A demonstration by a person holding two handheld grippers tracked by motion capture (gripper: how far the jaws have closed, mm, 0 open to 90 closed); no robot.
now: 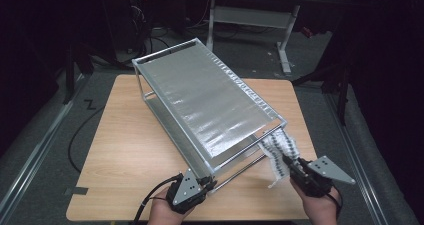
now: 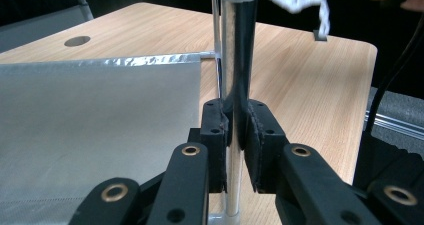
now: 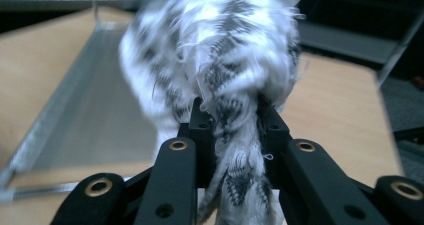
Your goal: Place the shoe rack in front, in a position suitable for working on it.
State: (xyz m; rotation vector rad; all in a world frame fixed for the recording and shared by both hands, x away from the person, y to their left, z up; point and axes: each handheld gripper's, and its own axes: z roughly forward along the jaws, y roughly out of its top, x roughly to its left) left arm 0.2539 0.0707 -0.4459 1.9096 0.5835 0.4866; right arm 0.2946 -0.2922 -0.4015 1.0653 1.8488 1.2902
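Gripping a silver metal upright post [image 2: 231, 60] of the two-tier metal shelf rack [image 1: 200, 97], the left tool [image 1: 207, 184] has its jaws pressed against the post from either side; in the left gripper view the post rises straight up between the black pads [image 2: 214, 135], with a dark strip running along its right flank. That corner of the rack sits near the front edge of the light wooden table [image 1: 125, 150], just ahead of the person's left hand [image 1: 165, 212]. The rack stands tilted, its near end lower, its far end raised toward the back of the table; the upper deck is covered with a grey silvery liner sheet [image 1: 197, 92], and a lower shelf shows beneath it along the left side. Two thin metal rods [image 1: 245, 160] run from the gripped corner rightward to the rack's front right corner. Beside that corner hangs a white cloth with black pattern, fluffy in texture [image 1: 280, 155], touching or just beside the rack's end; contact cannot be told for certain. Right tool [image 1: 290, 166] pinches the cloth: in the right gripper view the bunched fabric [image 3: 225, 85] is clamped between the jaws, rising above them and trailing below, blurred at its upper part. The right hand [image 1: 320, 207] holds its tool near the table's front right corner.
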